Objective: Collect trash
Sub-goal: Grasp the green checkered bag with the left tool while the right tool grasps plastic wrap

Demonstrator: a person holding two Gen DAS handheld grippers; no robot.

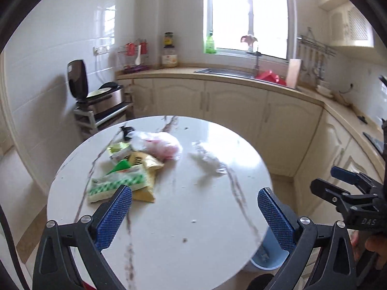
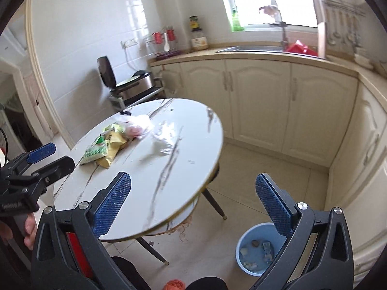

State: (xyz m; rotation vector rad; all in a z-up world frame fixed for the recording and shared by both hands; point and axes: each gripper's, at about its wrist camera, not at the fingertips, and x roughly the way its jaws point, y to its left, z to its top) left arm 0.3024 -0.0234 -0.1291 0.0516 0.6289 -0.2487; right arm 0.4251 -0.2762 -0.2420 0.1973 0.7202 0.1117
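Two grippers are hovering over a round marble-topped table [image 1: 169,217], the left gripper [image 1: 193,212] and the right gripper [image 2: 193,203], both with blue-padded jaws spread wide and nothing lying between them.

The trash is sitting in one heap toward the far left of the tabletop: a green-and-white checked packet [image 1: 113,186] is lying nearest, a yellow snack bag [image 1: 147,169] is partly tucked under it, a smaller green wrapper [image 1: 118,148] is resting behind them, and a clear plastic bag with something pink inside [image 1: 160,145] is touching the heap's far side. One crumpled white piece [image 2: 160,146] is lying apart, nearer the middle.

One blue bin [image 2: 256,251] is standing on the floor tiles beside the table, holding a few scraps at its bottom; the right gripper's own finger is covering part of its rim.

Cream cabinets [image 2: 258,101] are running along the wall behind, carrying a sink [image 1: 225,72].
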